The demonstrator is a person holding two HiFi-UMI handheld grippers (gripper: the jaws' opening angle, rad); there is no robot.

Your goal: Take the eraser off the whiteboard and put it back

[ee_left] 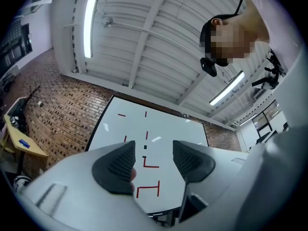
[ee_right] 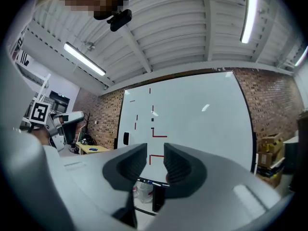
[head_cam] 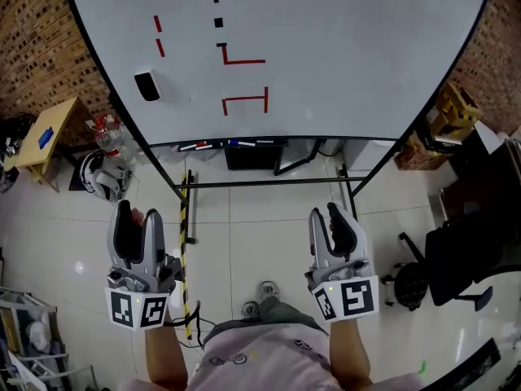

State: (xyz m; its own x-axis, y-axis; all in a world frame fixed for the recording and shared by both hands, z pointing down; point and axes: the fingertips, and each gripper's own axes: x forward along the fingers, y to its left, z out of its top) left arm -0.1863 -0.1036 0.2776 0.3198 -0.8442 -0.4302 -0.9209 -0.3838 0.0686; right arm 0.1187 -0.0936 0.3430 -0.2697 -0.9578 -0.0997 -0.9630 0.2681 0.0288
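At the bottom centre of the head view is the person's pale pink shirt [head_cam: 260, 357], with a shoe [head_cam: 267, 290] on the tiled floor [head_cam: 252, 243] just above it. The 2 forearms reach up the frame, each holding a gripper with a marker cube at its base.

The left gripper [head_cam: 138, 214], at lower left, has its 2 jaws released and well apart; its own view shows only the distant board through the gap, and nothing is grasped. The right gripper [head_cam: 327, 213], at lower right, is also empty. Its jaws stand closer together, with a narrow gap between the ribbed pads.

Between the grippers and further up, a yellow-and-black striped strip [head_cam: 186, 210] lies on the floor beside the black frame of the board stand [head_cam: 269, 183]. Above that is the tray [head_cam: 236, 143] along the board's lower edge, with several markers in it.

The whiteboard [head_cam: 350, 55] fills the upper middle of the frame and carries red line marks and 2 small black squares. The eraser [head_cam: 147, 85] sits on the board's left part, near its left edge, well apart from both grippers.

A wooden table [head_cam: 49, 137] stands at the far left, a black chair [head_cam: 464, 251] at the right, and a brick wall [head_cam: 32, 39] is behind.
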